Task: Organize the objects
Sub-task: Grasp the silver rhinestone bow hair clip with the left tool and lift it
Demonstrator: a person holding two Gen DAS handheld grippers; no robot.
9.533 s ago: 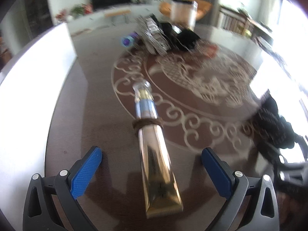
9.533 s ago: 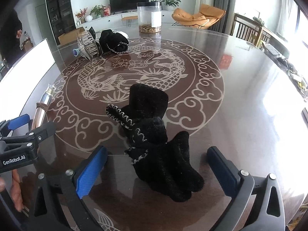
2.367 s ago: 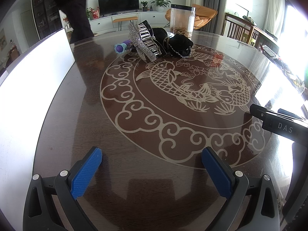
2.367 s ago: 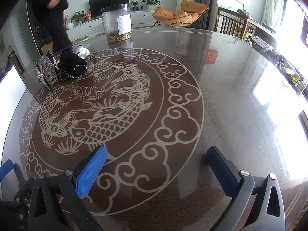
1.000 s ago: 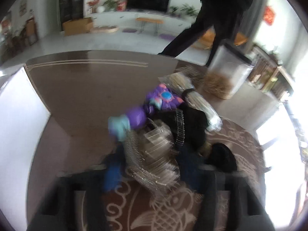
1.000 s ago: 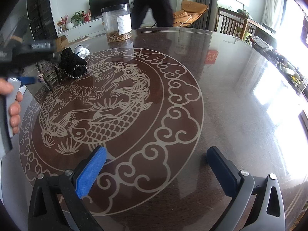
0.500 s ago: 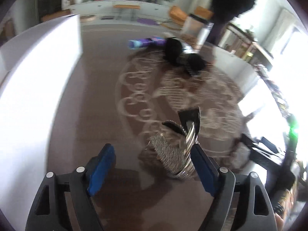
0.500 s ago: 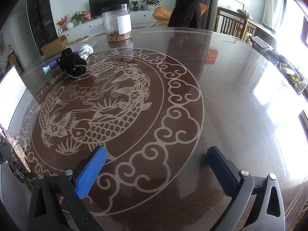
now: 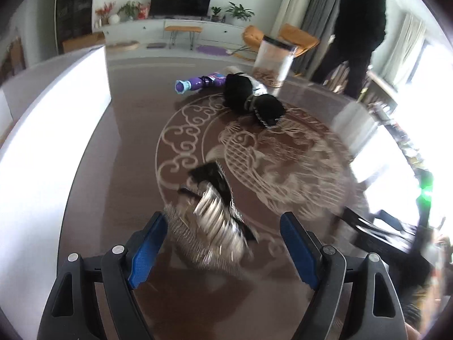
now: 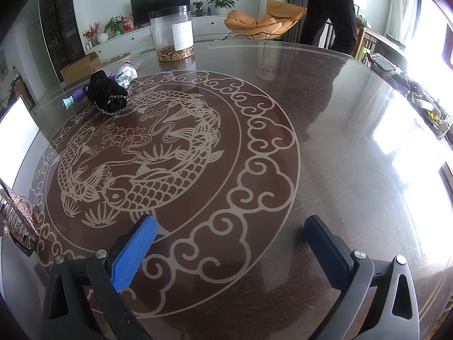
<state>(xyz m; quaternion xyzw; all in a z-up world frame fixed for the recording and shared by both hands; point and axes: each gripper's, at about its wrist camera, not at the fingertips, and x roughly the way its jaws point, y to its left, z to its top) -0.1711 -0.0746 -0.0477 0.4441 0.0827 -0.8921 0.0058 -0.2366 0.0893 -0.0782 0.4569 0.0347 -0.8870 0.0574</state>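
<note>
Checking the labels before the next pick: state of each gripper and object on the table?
left gripper: open, fingers just spread, hair clip between them, untouched
right gripper: open, empty
hair clip: lying on table, released
black glove: crumpled
purple bottle: on its side
clear jar: upright, lidded

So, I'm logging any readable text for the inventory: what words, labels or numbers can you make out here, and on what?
None can be read.
White label on the clear jar: printed lines, too small to read.
Red sign past the table's far edge: too small to read.
Purple bottle: print blurred.
</note>
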